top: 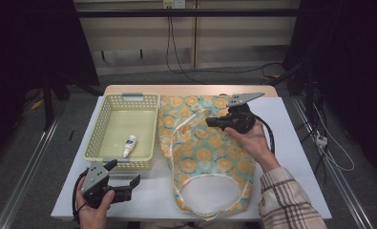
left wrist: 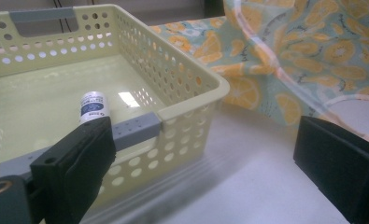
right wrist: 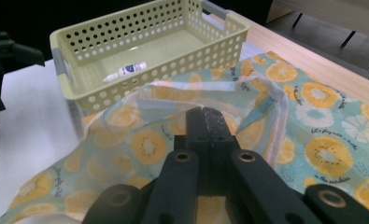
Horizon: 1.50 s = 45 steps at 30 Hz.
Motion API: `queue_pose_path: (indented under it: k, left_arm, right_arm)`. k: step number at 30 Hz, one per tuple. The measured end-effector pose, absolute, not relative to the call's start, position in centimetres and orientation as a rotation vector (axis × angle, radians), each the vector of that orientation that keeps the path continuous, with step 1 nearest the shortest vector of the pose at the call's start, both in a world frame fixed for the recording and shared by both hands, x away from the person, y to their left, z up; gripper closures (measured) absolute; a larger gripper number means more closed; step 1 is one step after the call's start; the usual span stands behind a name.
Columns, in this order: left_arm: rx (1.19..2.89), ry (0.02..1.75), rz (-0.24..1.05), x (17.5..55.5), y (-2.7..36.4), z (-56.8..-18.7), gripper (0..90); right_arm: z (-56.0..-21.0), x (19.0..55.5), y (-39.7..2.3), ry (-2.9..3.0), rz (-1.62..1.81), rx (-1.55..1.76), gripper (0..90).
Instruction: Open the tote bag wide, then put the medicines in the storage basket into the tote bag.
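Note:
A thin bag printed with orange slices lies flat on the white table, right of a pale yellow perforated basket. My right gripper is shut on the bag's upper edge near one handle and holds that fabric raised off the table. In the right gripper view the closed jaws pinch the bag, which folds up around them. My left gripper is open and holds nothing, just off the basket's front right corner. In the left gripper view its fingers frame the basket corner.
A small white tube lies on the basket floor, also seen as the tube and the tube. The bag's lower handle loop reaches the table's front edge. Bare tabletop lies right of the bag.

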<state>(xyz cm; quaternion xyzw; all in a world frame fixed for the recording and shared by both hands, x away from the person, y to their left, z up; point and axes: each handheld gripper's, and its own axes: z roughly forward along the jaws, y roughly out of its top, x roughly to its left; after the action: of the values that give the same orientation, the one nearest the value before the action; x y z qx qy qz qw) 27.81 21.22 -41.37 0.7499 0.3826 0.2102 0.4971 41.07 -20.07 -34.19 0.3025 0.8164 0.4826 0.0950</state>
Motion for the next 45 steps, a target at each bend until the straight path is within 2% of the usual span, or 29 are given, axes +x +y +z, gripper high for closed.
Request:
queue_pose_path:
  k: [4,15,18,22,45]
  left_arm:
    - [1.820,0.923,0.485,28.0,21.2,-41.4,8.6]
    - [1.806,0.926,0.471,28.5,21.5,-41.3,7.3]
    - [1.808,0.912,0.501,28.9,21.6,-40.6,7.0]
    - [1.798,0.919,0.542,30.0,21.5,-39.5,7.0]
    - [1.987,1.028,0.480,37.7,21.5,-37.8,8.9]
  right_arm:
    - [-33.9,41.2,-20.2,2.407,1.438,0.898,90.0]
    - [-34.1,41.5,-19.9,2.416,1.429,0.908,90.0]
    - [-34.2,41.5,-19.7,2.423,1.421,0.900,90.0]
    - [-34.3,41.5,-19.8,2.413,1.438,0.907,90.0]
    - [-34.4,41.6,-19.4,2.437,1.430,0.879,90.0]
